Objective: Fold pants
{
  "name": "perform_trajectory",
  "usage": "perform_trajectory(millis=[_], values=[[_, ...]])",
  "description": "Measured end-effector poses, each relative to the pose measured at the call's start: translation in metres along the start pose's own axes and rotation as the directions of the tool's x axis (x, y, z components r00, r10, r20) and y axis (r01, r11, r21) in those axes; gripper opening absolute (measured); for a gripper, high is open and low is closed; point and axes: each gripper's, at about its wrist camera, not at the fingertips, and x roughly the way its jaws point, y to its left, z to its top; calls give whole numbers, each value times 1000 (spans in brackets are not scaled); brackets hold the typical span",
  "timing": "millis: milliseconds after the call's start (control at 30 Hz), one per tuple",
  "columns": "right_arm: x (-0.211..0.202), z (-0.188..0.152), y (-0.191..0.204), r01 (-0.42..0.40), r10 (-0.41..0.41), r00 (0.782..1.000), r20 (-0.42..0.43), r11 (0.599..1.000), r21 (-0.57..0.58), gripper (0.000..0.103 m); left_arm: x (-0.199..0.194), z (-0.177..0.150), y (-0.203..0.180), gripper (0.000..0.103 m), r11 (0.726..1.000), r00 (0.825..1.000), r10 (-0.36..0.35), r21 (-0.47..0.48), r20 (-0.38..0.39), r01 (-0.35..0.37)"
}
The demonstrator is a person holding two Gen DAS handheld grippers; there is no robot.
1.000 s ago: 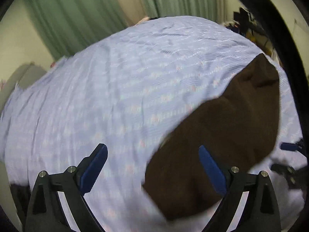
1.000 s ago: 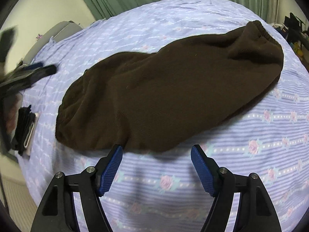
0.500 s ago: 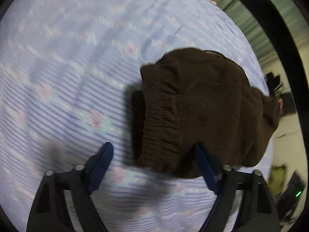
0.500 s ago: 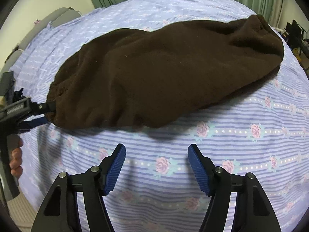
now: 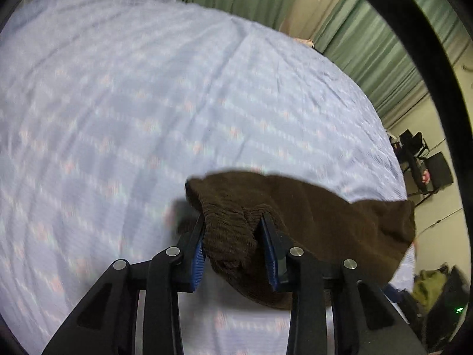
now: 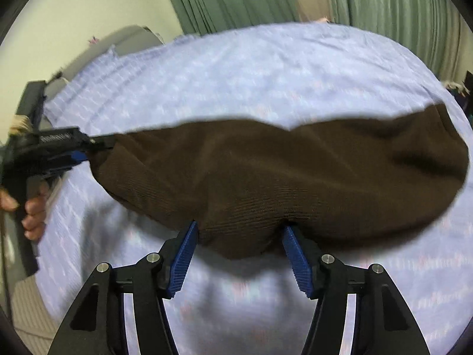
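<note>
Dark brown knit pants stretch across a lilac flowered bed sheet, partly lifted, with a shadow beneath. My left gripper is closing, its blue pads pressed on the ribbed end of the pants. In the right wrist view that left gripper holds the pants' left tip, a hand on its grip. My right gripper is closing too, and the near long edge bulges between its pads, which touch the cloth on both sides.
The bed sheet fills most of both views. Green curtains hang behind the bed. Dark chairs and gear stand off the right side, and a grey headboard or pillow sits at the far left corner.
The left jaws went from wide apart to clamped on the ribbed end. The right gripper moved forward to the pants' near edge and narrowed around it. The pants rose off the sheet.
</note>
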Motion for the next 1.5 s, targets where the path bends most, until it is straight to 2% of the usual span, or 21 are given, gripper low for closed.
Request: perform_trajectory(millis=[100,200,367,433,500,567,700,800,867,900,967,1033,1167,1233,1267,1300,1333,1367,1433,1500], values=[[7,20,-7,-29,28,998,50,999,17,61,12,12,-4,32,1000,1000,15,7,-2,-15],[14,25,-13,-60,59,998,16,997,58,61,20,9,-5,32,999,999,31,10,-11,-31],[16,-3,-3,-63,62,996,-65,998,-14,61,30,-9,-11,32,996,997,78,54,-11,-77],[21,-18,-5,-63,60,990,-125,998,-24,61,31,-13,-14,32,993,996,93,69,-5,-92],[26,-23,-11,-56,52,987,-149,998,-23,61,34,-16,-14,32,993,995,97,74,-3,-97],[23,-20,-10,-56,52,991,-125,998,-30,61,35,-13,-13,32,994,996,91,63,-6,-90],[16,7,0,-75,73,997,-24,991,-109,61,30,-12,8,32,996,997,81,23,-12,-80],[31,14,-10,-133,128,989,-74,989,-68,62,32,-14,18,32,997,997,68,-19,-28,-68],[47,5,-23,-175,177,972,-153,984,26,62,33,-20,18,32,997,996,80,4,-33,-80],[49,-2,-24,-183,189,968,-166,982,51,62,32,-24,16,32,996,995,93,21,-32,-92],[48,-16,-22,-177,184,968,-172,982,61,62,32,-32,16,32,994,994,104,33,-36,-103],[47,-18,-15,-171,177,970,-164,984,48,62,33,-39,24,32,995,993,101,6,-57,-100],[44,-2,-6,-156,156,983,-99,988,5,61,34,-49,39,32,994,992,90,-48,-93,-95],[46,5,-5,-158,157,984,-85,987,-3,61,31,-54,40,32,994,991,91,-45,-97,-96],[50,3,-7,-167,167,980,-108,986,5,59,30,-57,40,31,994,991,93,-40,-100,-97],[54,0,-9,-168,167,977,-130,986,10,49,28,-61,38,31,994,989,101,-22,-107,-104],[58,-8,-11,-151,152,973,-172,988,20,32,25,-64,37,30,994,988,106,-9,-110,-108],[56,-15,-14,-150,154,968,-200,988,33,26,17,-70,34,30,994,989,109,16,-103,-108],[38,-26,-13,-146,154,964,-217,988,52,22,3,-80,27,29,992,989,115,58,-96,-110],[10,-34,-4,-113,112,977,-179,994,9,21,-13,-96,18,29,985,988,131,123,-87,-120]])
